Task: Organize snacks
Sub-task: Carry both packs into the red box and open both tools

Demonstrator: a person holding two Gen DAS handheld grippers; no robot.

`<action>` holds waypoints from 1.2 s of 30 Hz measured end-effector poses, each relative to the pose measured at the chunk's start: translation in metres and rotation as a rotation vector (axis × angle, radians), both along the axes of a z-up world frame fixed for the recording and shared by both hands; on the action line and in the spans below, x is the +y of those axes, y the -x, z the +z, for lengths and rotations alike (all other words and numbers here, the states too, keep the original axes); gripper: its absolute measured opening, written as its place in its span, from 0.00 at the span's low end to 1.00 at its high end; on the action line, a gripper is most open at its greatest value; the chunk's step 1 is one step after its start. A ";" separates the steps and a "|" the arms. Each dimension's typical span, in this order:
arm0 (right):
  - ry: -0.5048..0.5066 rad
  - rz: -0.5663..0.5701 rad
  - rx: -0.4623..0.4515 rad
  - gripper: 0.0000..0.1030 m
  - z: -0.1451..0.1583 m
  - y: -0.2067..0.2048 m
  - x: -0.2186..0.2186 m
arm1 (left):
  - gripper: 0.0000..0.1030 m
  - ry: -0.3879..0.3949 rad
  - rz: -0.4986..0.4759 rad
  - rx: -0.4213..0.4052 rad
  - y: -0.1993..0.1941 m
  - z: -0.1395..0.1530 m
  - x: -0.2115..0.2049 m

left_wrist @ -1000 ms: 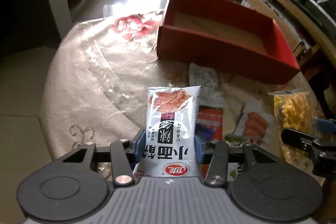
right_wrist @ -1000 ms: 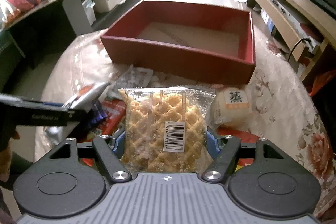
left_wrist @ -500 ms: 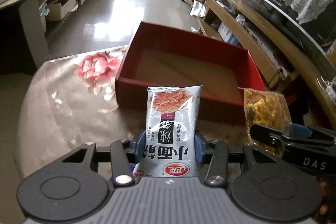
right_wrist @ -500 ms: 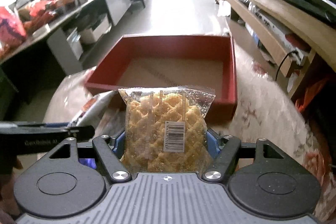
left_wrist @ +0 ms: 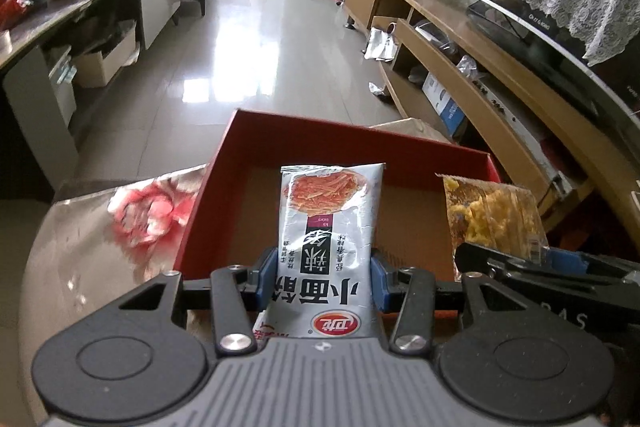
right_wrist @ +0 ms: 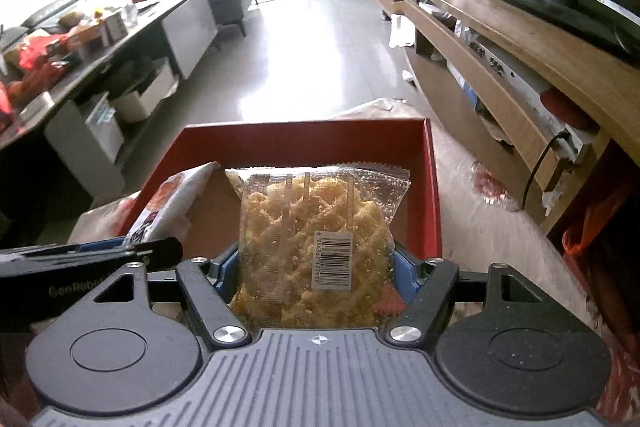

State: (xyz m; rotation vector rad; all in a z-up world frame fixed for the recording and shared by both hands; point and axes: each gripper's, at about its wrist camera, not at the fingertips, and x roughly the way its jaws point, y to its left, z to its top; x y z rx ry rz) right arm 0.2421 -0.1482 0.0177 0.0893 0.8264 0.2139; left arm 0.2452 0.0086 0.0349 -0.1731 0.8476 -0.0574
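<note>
silver snack packet [left_wrist: 330, 227]: pinched by left gripper [left_wrist: 325, 281], long axis straight ahead, over near-left part of red box [left_wrist: 208, 203] | clear waffle-snack bag [right_wrist: 316, 239]: pinched by right gripper [right_wrist: 314, 267], over near-right part | box: on floral tabletop [left_wrist: 100, 239], below and ahead of both jaws | judgement: 2 drops pending, lower and release

The left gripper [left_wrist: 324, 277] is sitting at the lower centre of its own view, its blue pads [left_wrist: 267, 277] pressing inward on something held between them; the right gripper [right_wrist: 314, 277] is doing likewise, jaws set wider, and is also showing at the right edge of the left view
</note>
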 end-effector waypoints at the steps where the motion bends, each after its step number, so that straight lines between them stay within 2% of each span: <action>1: 0.000 -0.006 0.000 0.75 -0.001 -0.005 0.000 | 0.48 -0.014 0.004 -0.002 -0.006 -0.001 -0.003; 10: 0.014 -0.029 0.015 0.75 -0.019 -0.041 0.002 | 0.48 -0.083 0.025 0.010 -0.045 -0.023 -0.014; 21: 0.041 -0.009 0.047 0.75 -0.043 -0.061 0.011 | 0.44 -0.122 0.039 0.060 -0.057 -0.047 -0.013; 25: 0.087 0.007 0.056 0.79 -0.047 -0.062 0.016 | 0.49 -0.112 0.049 0.066 -0.056 -0.045 -0.010; 29: 0.069 -0.003 0.050 0.82 -0.043 -0.061 0.009 | 0.55 -0.091 0.049 0.058 -0.050 -0.039 -0.007; 36: 0.095 0.001 0.002 0.83 -0.031 -0.050 0.008 | 0.59 -0.073 0.050 0.047 -0.036 -0.028 -0.003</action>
